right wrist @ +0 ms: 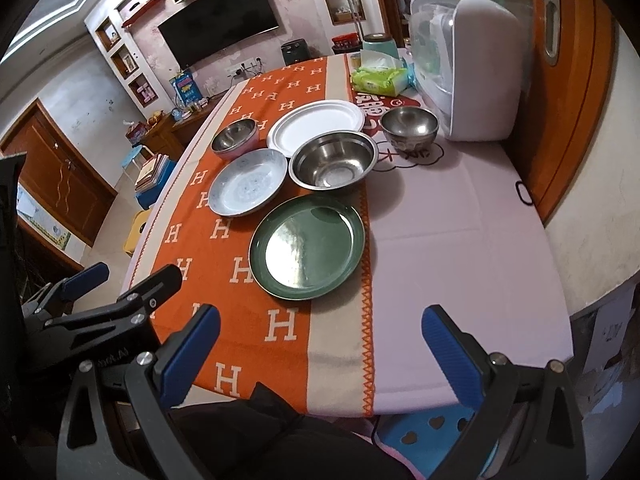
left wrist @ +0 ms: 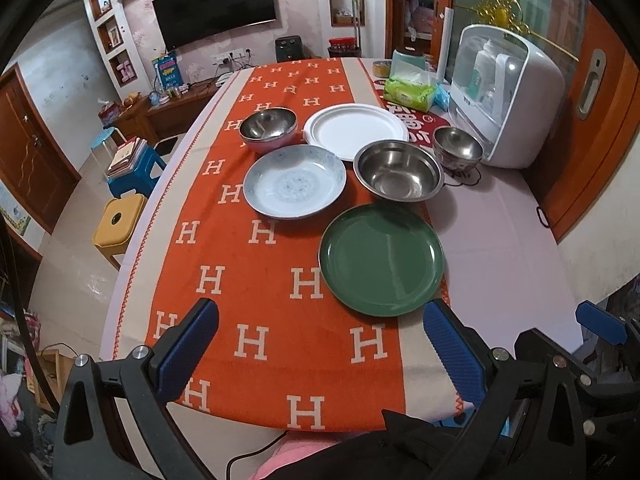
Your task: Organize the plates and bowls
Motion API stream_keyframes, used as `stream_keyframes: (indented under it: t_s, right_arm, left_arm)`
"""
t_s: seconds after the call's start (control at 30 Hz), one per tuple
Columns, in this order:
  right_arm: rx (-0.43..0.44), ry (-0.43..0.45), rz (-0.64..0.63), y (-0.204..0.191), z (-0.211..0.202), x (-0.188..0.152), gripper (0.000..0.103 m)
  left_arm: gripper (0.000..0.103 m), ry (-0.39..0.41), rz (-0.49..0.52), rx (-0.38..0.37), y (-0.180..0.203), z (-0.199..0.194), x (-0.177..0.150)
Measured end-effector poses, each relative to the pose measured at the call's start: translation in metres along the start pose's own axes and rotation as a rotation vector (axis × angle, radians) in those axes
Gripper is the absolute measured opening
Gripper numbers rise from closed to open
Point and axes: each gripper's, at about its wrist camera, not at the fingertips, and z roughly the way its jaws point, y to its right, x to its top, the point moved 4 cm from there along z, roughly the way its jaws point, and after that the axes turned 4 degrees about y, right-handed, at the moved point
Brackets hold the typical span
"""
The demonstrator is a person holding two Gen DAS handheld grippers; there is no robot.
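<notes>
Left gripper (left wrist: pixel 320 344): blue-padded fingers spread wide apart, holding nothing, hovering over the near end of the table.
Right gripper (right wrist: pixel 320 344): fingers likewise wide apart and empty, above the near edge, to the right of the left one.
Green plate (left wrist: pixel 381 259): nearest dish, lying on the right border of the orange runner.
Blue patterned plate (left wrist: pixel 295 181): behind the green plate and to its left, on the runner.
White plate (left wrist: pixel 355 129): further back, just behind the large steel bowl.
Large steel bowl (left wrist: pixel 400 171): upright, between the green and white plates, just right of the blue one.
Pink-sided bowl (left wrist: pixel 268 127): steel inside, at the far left of the group, beside the white plate.
Small steel bowl (left wrist: pixel 458 146): rightmost, near the white appliance (left wrist: pixel 508 100).
Orange runner (left wrist: pixel 248 288): covered in repeated pale "H" letters (the only clearly readable writing).
Red mat (left wrist: pixel 416 124): white characters, too distorted to read.
Tissue pack (left wrist: pixel 409 92): green, label illegible.
</notes>
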Motion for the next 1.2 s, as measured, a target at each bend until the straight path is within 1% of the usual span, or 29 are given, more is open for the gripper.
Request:
stream_keyframes:
  t_s: [0.23,0.33,0.43,0.63,0.77,0.9,1.0,1.2]
  right_arm:
    - [0.001,-0.029,0.063,0.004,0.011,0.002,0.101]
    - [-0.005,-0.025,0.091,0.006,0.014,0.007,0.101]
    - [-0.015,-0.015,0.113,0.009,0.02,0.017,0.101]
    - [0.006,0.01,0.13,0.006,0.029,0.041,0.101]
    - [0.028,0.022,0.124,0.002,0.037,0.06,0.101]
    - [0.05,0.026,0.125,-0.002,0.046,0.077,0.101]
    - [0.067,0.036,0.117,-0.006,0.05,0.093,0.101]
    - [0.088,0.114,0.154,-0.007,0.053,0.135,0.101]
  left_arm:
    - [0.102,-0.037,0.029,-0.007,-0.003,0.012,0.004]
    - [0.102,-0.042,0.031,-0.01,-0.007,0.018,0.011]
    - [0.102,-0.064,0.036,-0.019,-0.012,0.026,0.019]
    - [0.102,-0.088,0.089,-0.014,-0.019,0.04,0.04]
    - [0.102,-0.084,0.093,-0.041,-0.027,0.046,0.066]
    - [0.102,-0.06,0.11,-0.017,-0.036,0.052,0.093]
    - [0.102,-0.057,0.113,-0.016,-0.043,0.058,0.115]
    - [0.102,-0.042,0.137,-0.041,-0.052,0.069,0.157]
